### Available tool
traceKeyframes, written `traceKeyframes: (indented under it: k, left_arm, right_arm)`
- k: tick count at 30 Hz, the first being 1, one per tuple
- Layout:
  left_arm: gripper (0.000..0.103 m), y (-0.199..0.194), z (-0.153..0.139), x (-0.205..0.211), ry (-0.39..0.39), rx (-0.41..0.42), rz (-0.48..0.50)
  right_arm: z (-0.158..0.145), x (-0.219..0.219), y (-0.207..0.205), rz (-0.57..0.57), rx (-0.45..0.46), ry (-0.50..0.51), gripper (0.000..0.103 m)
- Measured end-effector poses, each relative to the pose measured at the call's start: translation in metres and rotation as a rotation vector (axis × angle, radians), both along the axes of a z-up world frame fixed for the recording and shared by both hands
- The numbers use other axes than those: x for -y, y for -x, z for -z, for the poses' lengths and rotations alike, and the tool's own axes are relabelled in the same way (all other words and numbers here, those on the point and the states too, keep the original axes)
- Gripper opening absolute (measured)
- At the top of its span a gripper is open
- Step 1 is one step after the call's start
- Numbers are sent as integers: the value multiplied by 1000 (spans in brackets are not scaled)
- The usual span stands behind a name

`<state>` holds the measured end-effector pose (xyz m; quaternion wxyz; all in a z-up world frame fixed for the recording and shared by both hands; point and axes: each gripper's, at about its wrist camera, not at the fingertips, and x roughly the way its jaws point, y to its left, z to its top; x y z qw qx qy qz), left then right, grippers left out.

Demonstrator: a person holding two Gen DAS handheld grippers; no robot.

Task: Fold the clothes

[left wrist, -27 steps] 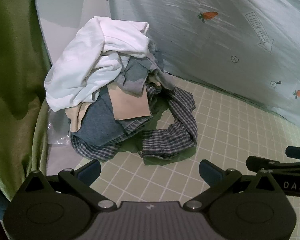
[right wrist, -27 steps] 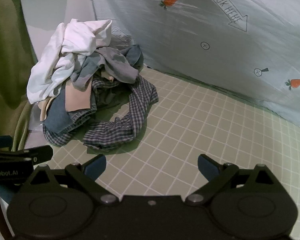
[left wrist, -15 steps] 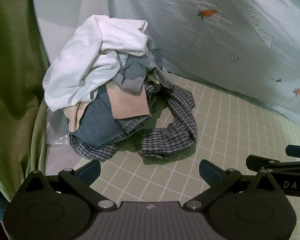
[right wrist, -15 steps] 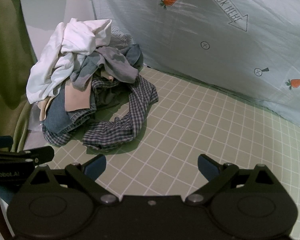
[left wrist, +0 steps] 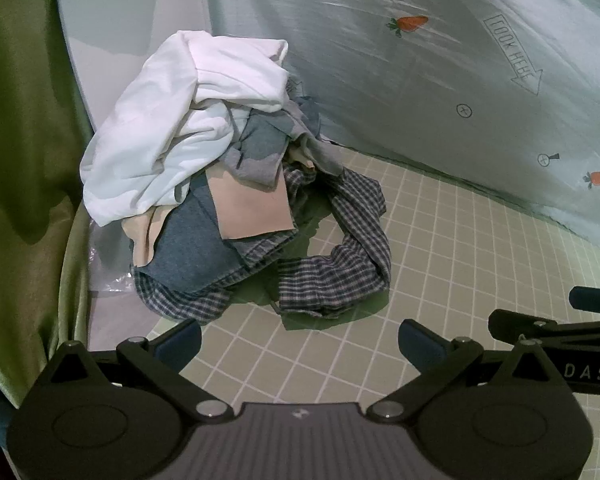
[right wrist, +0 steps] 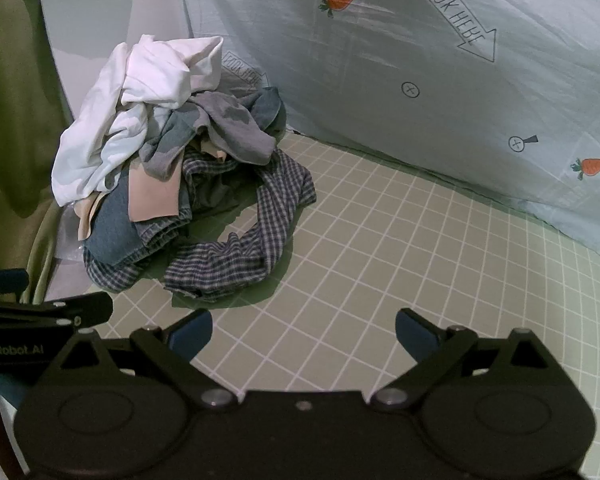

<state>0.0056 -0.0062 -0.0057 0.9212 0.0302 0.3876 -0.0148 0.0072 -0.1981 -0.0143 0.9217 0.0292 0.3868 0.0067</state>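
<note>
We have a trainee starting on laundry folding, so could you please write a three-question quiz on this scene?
1. True or false: the left gripper holds a garment.
2. Which garment lies nearest the grippers? A) white garment B) plaid shirt C) beige cloth
3. Fill in: the arrow on the sheet reads "LOOK ____".

Key: 1. False; it and the right gripper are open and empty above the mat. 2. B. 3. HERE.
</note>
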Motion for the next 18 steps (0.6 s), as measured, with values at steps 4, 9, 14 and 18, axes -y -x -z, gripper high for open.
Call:
traceKeyframes:
  k: [4,9,14,18]
  left_arm:
    - [103,-1,0,0,-1,-2,1]
    - [103,-1,0,0,1,-6,5]
    - [103,0,0,0,-3,-6,12]
    - [103,-2,0,-1,-1,-10,11]
  right_arm:
    - [0,-1,-1,-3,-1,2,99]
    - [0,-1,1,-2,-1,1,99]
    - [0,-1,0,-2,-2,-1,99]
    - [0,-2,-1,-3,-5,-2,99]
